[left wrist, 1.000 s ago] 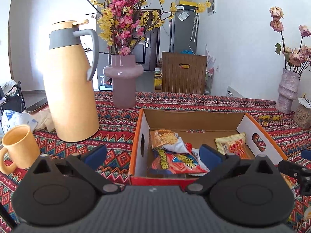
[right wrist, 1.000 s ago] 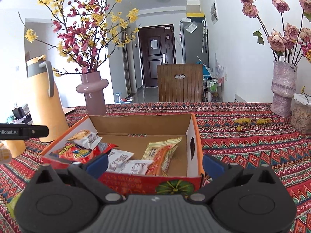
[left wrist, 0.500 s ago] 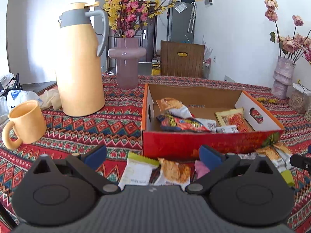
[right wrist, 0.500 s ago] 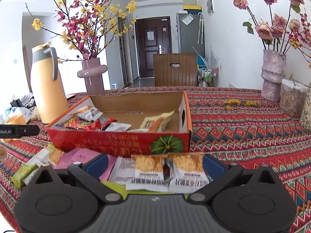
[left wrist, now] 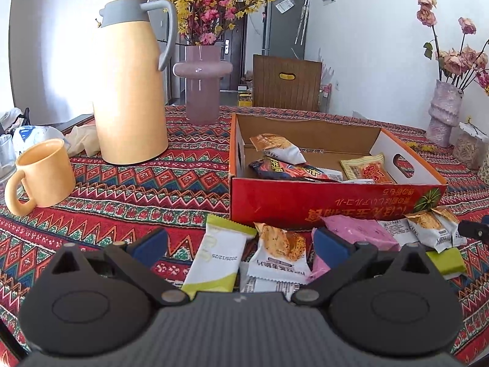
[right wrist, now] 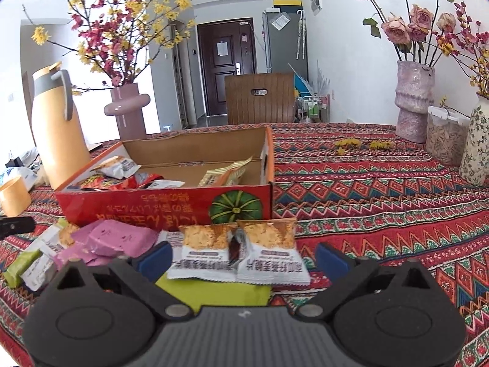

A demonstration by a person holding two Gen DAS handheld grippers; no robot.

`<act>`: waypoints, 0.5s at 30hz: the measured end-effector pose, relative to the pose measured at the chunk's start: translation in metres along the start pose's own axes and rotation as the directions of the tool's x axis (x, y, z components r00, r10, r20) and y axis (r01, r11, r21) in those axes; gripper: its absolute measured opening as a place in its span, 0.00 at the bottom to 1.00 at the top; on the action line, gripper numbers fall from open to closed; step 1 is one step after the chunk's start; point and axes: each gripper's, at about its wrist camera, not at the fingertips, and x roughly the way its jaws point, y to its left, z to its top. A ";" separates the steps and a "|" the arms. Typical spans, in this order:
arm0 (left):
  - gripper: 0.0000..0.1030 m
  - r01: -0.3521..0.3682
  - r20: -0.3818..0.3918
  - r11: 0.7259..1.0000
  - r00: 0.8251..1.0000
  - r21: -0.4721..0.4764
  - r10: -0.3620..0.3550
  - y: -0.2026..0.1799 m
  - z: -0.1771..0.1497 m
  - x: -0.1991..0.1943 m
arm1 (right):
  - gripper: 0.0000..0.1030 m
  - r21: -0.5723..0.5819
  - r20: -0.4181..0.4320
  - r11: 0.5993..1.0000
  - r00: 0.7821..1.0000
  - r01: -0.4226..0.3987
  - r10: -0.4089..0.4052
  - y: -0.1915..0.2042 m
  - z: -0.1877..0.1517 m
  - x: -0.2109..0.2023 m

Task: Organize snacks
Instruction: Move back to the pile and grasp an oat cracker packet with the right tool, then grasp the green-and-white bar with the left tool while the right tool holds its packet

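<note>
right tongs (right wrist: pixel 243 258) closing, 2 cracker pkts (right wrist: pixel 238 252) between

Low wrist views, shared box (left wrist: pixel 305 205)

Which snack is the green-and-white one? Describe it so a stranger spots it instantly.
Find the red cardboard box on the patterned tablecloth. Before its left front corner lies the green-and-white packet, leftmost of the loose snacks. Unlike the cracker packets beside it, it shows no food picture.

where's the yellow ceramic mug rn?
In the left wrist view, the yellow ceramic mug stands at the far left on the patterned tablecloth, just left of the tall yellow thermos jug.
</note>
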 end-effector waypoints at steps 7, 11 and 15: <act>1.00 -0.007 -0.001 1.000 1.000 0.004 0.007 -0.001 0.001 0.000 | 0.62 0.013 -0.061 1.000 0.998 0.014 -0.013 -0.019 0.011 0.035; 1.00 -0.012 0.002 1.000 1.000 0.004 0.012 0.000 0.002 -0.001 | 0.54 0.043 -0.095 0.999 0.995 -0.007 0.011 -0.027 0.010 0.049; 1.00 -0.016 -0.004 1.000 1.000 -0.004 0.016 0.002 0.003 0.000 | 0.37 0.064 -0.086 0.998 0.996 -0.028 0.033 -0.029 0.008 0.049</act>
